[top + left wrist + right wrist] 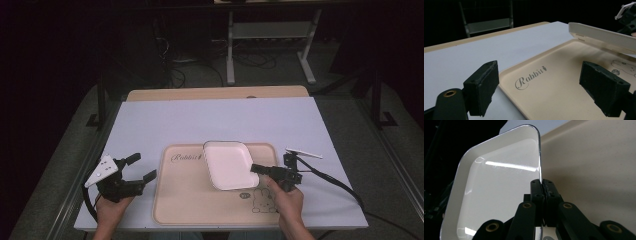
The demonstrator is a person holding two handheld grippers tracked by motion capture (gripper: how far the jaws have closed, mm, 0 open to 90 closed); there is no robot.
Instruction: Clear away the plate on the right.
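Note:
A white square plate (227, 162) hangs just above the beige tray (185, 200), which bears the word "Rabbit" and a rabbit drawing. My right gripper (256, 169) is shut on the plate's right rim; in the right gripper view the two jaws pinch the thin edge of the plate (499, 187) at the right gripper (541, 182). From the left gripper view the plate (599, 35) floats over the tray (554, 92), clear of its surface. My left gripper (141, 168) stands open at the tray's left edge, its pads (482, 87) wide apart with nothing between them.
The tray lies on a pale lavender mat (200, 120) over a wooden table (215, 93). A metal frame (270, 35) stands on the dark floor beyond the table's far edge. Cables trail from both grippers.

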